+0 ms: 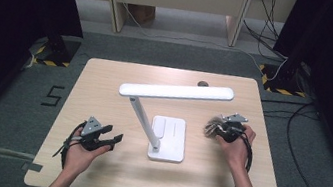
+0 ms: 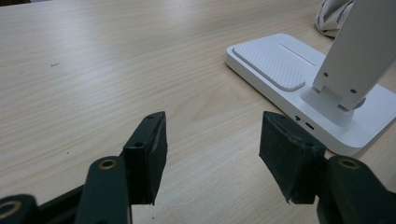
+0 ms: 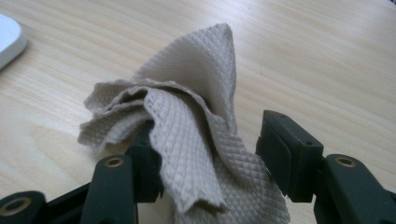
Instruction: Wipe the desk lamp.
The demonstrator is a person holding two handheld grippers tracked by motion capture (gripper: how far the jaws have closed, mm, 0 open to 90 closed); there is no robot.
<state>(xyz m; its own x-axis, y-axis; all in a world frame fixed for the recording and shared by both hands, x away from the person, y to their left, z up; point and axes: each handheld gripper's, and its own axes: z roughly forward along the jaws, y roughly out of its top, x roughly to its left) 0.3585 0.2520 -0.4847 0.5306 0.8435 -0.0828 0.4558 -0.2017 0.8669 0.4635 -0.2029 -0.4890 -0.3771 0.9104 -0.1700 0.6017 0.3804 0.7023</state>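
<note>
A white desk lamp stands mid-table, its long head held over a flat square base by a slanted stem. My left gripper rests left of the base, open with nothing between its jaws; the lamp base lies just ahead to its right. Right of the lamp, my right gripper points at a crumpled beige cloth. That cloth stands bunched between the wide-open jaws of the right gripper and drapes over the left one. The right pad stands just beside it.
The light wooden table has bare surface in front of and behind the lamp. A small dark round thing sits near the far edge. Beyond the table are grey floor, cables and wooden furniture legs.
</note>
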